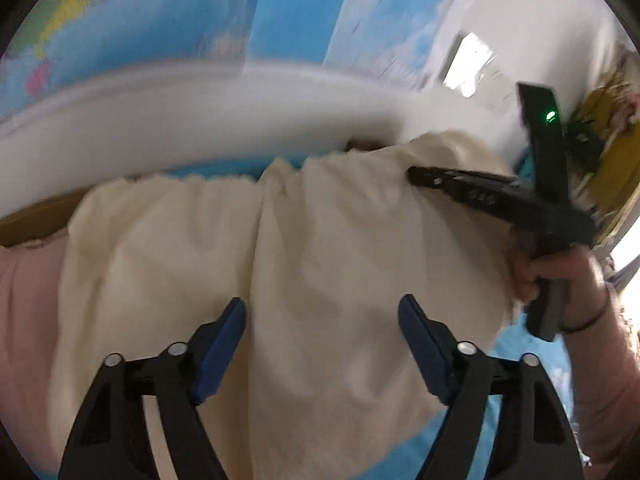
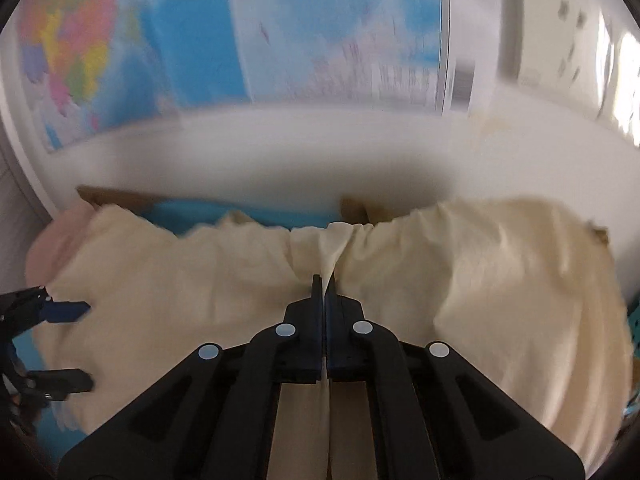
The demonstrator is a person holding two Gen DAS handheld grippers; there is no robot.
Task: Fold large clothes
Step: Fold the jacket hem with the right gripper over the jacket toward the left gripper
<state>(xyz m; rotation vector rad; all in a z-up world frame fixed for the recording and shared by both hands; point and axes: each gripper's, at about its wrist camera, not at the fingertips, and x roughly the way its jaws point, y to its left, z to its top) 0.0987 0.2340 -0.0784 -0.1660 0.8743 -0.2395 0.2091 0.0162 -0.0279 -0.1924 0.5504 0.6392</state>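
Pinching the cream garment [image 2: 224, 280], the right gripper [image 2: 324, 288] is clenched while the left gripper [image 1: 322, 316] hovers spread.

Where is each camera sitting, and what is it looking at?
Left wrist: sits on the left hand-held gripper, open, looking over the cream cloth toward the map wall; the right hand shows.
Right wrist: sits on the right hand-held gripper, pinching a cloth fold, facing the wall; the left gripper shows at left.
Both share cloth, map and each other's gripper.
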